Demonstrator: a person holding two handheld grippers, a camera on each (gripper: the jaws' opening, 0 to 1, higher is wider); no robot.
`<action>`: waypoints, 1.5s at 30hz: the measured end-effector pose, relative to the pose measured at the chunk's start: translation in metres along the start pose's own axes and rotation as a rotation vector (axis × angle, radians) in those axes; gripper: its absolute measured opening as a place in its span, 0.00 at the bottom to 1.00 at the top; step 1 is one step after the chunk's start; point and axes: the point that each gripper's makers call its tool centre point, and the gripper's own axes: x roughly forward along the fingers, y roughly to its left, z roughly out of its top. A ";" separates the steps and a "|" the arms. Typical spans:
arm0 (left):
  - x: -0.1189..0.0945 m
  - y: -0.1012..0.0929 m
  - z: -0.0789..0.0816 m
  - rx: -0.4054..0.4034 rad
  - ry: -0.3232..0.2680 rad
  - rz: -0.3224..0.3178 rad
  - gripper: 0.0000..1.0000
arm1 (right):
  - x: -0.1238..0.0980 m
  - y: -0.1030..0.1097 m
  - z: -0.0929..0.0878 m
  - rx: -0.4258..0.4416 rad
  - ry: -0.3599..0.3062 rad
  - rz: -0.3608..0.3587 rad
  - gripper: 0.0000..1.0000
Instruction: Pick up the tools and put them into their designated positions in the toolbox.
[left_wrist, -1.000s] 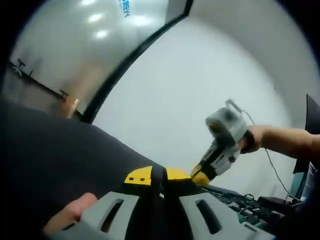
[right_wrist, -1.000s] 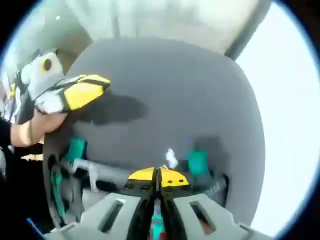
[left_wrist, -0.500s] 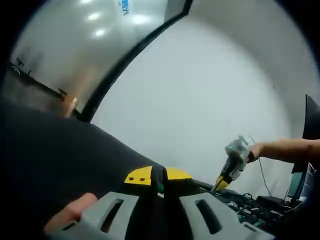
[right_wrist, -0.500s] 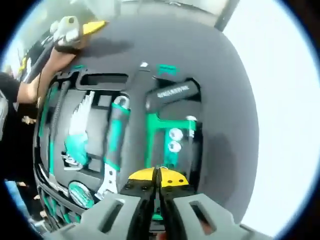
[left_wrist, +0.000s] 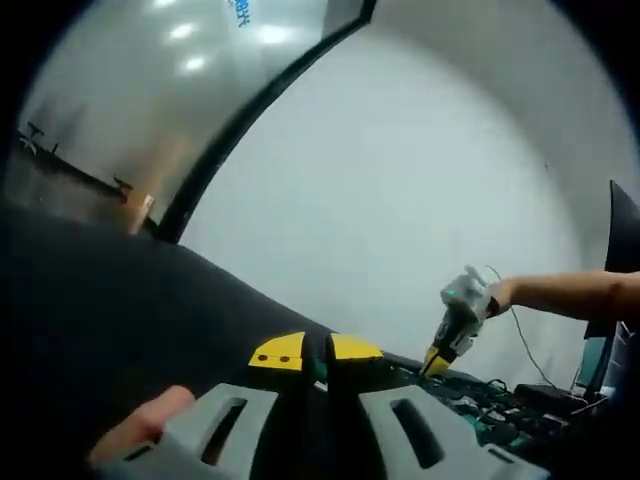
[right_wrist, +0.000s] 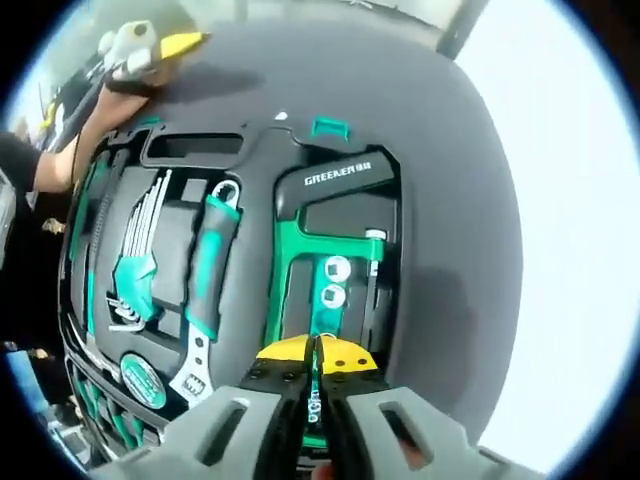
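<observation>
In the right gripper view, the right claw (right_wrist: 316, 352) is hanging over the open toolbox (right_wrist: 450, 200), its yellow-tipped jaws pressed narrowly together around something thin and teal that is peeking out between them; what that thing is I cannot tell. The toolbox is lying with its dark foam tray facing the camera, and several tools are sitting in their cut-outs: a green-framed hacksaw (right_wrist: 335, 215) in the recess just ahead of the jaws, an adjustable wrench (right_wrist: 205, 290) with a teal grip beside it, a fan of hex keys (right_wrist: 140, 245) further over, and a round tape measure (right_wrist: 143, 380) near the tray's lower corner. The left claw (right_wrist: 150, 48) is showing at the far upper edge of the tray, held by a hand. In the left gripper view, the left claw (left_wrist: 322, 348) is resting with its jaws closed against each other, nothing visible between them, above a dark surface, while the right claw (left_wrist: 452, 325) is pointing down toward the toolbox (left_wrist: 480, 400) in the distance.
</observation>
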 end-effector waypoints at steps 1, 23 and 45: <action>0.000 0.000 0.000 -0.001 -0.001 0.000 0.10 | 0.000 -0.001 0.003 -0.009 -0.008 -0.003 0.00; 0.001 0.001 -0.002 0.005 0.007 0.002 0.10 | 0.012 -0.002 0.010 -0.047 0.015 -0.003 0.01; 0.001 0.002 -0.004 0.015 0.017 0.009 0.10 | 0.007 -0.013 0.005 0.017 -0.036 -0.079 0.00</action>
